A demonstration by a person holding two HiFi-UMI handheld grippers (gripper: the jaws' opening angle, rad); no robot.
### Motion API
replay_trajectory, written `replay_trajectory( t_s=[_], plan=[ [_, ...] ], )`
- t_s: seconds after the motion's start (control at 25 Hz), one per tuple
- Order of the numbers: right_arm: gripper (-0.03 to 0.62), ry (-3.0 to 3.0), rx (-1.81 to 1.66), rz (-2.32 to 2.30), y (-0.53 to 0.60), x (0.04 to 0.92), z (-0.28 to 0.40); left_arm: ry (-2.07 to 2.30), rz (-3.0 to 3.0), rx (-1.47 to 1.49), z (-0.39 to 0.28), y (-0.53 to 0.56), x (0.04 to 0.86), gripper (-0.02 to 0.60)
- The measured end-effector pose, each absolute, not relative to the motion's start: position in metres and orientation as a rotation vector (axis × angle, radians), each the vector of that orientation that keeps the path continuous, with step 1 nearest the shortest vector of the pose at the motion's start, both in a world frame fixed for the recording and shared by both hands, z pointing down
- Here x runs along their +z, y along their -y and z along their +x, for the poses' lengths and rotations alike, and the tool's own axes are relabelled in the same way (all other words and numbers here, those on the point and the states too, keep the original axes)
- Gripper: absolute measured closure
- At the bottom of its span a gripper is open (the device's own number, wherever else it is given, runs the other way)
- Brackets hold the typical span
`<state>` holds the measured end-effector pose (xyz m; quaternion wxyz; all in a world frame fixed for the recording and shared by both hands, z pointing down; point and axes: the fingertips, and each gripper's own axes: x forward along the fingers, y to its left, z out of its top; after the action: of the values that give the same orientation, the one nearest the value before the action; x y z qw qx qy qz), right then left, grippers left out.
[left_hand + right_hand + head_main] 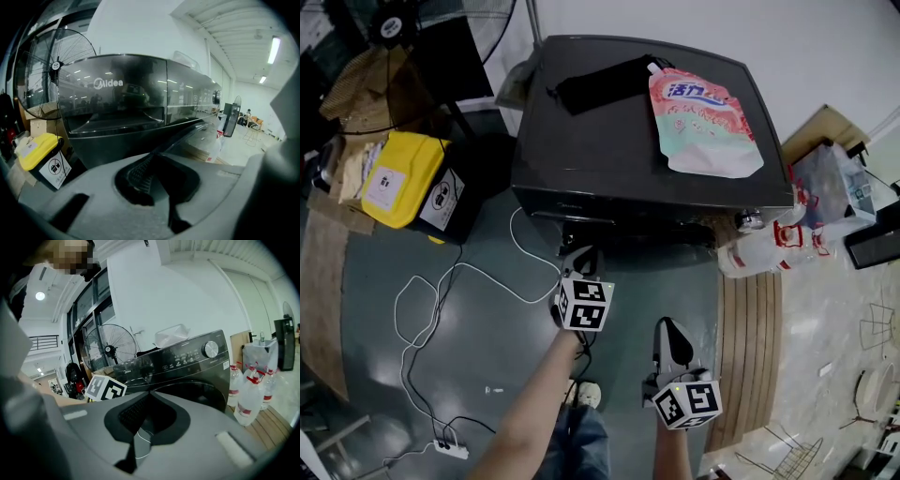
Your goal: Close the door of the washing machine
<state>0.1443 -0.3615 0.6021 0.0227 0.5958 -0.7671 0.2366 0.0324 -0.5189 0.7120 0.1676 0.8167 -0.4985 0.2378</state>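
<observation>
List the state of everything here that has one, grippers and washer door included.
left gripper, shut, nothing in it, close to the machine's front
right gripper, shut, nothing in it, further from the machine
washing machine door, looks shut, flush with the front
detergent pouch, lying flat on the machine's top
yellow bin, lid down
bottles, upright, capped

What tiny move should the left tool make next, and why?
Probably press the left tool forward against the door of the washing machine: its shut jaws sit right at the dark front, where the door looks slightly ajar, while the right tool hangs farther back.
</observation>
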Motion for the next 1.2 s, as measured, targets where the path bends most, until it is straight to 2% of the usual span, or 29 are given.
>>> replay_trajectory(
  t_s=[0.24,0.84,1.2],
  plan=[
    [0.583,2.399,0.666,1.921,0.360,0.557,0.157,1.441,2.427,0.556,0.029,0.502,0.640,0.574],
    [0.584,2.504,0.293,2.132,0.329,0.368,0.178,1.549,2.783,0.044,0.006,0.408,0.338,0.574],
    [0.585,2.550,0.091,2.199,0.287,0.296,0.179,1.614,2.847,-0.071,-0.013,0.349,0.268,0.574]
  ],
)
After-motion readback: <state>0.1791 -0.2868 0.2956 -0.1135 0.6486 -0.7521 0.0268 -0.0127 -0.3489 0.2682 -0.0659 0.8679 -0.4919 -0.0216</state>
